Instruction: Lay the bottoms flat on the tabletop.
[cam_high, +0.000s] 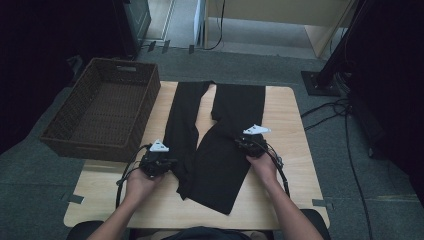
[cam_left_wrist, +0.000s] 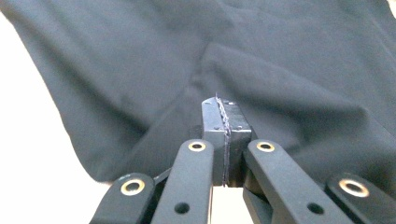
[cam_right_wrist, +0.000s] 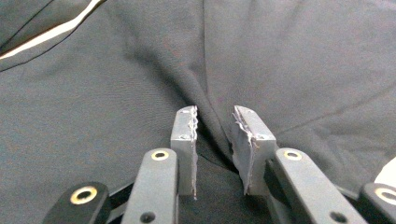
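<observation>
Left gripper has its jaws pressed together right at the near edge of the black fabric trousers, no cloth visibly caught between them. Right gripper sits with jaws apart on the cloth. Trousers lie flat mid light wooden table, bare wood either side, brown wicker basket far left. Both forearms reach in low.

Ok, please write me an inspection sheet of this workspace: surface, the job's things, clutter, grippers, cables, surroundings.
Surface: wooden table, tape at the edges.
Job's things: black trousers laid flat, legs pointing away from the person.
Clutter: brown wicker basket at the table's left edge, nothing seen inside.
Grippers: left gripper shut at the trousers' edge; right gripper part open, resting on the fabric.
Cables: a gripper cable; floor cables at right.
Surroundings: grey carpet, dark stand base.
</observation>
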